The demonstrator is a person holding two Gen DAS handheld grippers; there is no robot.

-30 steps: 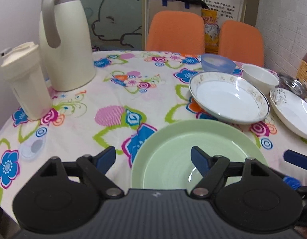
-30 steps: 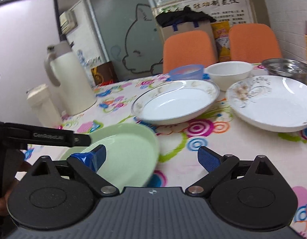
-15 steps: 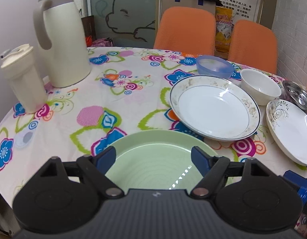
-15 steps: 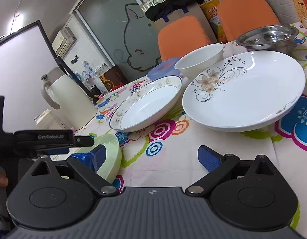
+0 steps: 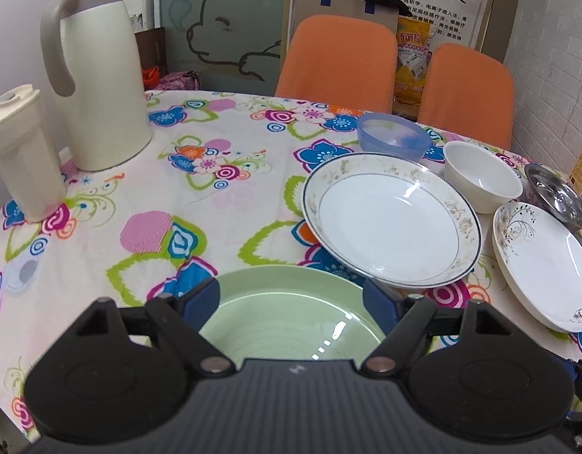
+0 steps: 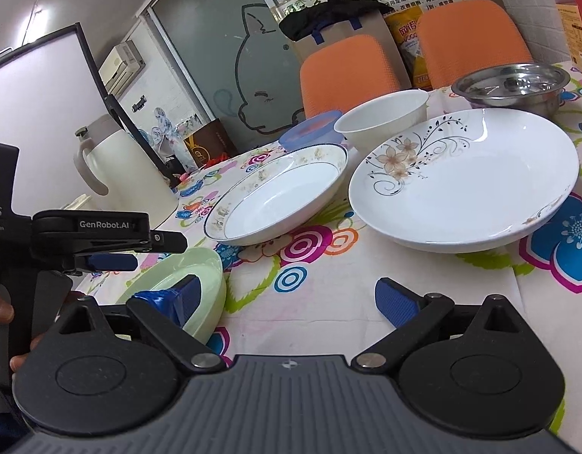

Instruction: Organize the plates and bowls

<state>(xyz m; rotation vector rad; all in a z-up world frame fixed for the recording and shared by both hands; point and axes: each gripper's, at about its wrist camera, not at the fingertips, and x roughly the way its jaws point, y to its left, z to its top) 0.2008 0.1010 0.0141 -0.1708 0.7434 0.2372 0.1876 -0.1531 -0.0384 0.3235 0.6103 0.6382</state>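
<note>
left gripper (image 5: 291, 302) gapes wide over the green plate (image 5: 291, 321). right gripper (image 6: 287, 295) also wide, holding nothing, beside it.

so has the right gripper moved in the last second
Yes. In the right wrist view the right gripper has swung right: the flower-pattern plate, a fixed reference, now sits near centre, and the green plate has slid to the left edge.

A cream thermos jug (image 5: 98, 72) stands on the flowered table (image 5: 222, 204) beside a smaller cream lidded cup (image 5: 22, 155). Two orange chairs (image 5: 336, 60) stand behind the table, with a paper bag (image 5: 343, 3) beyond them.
</note>
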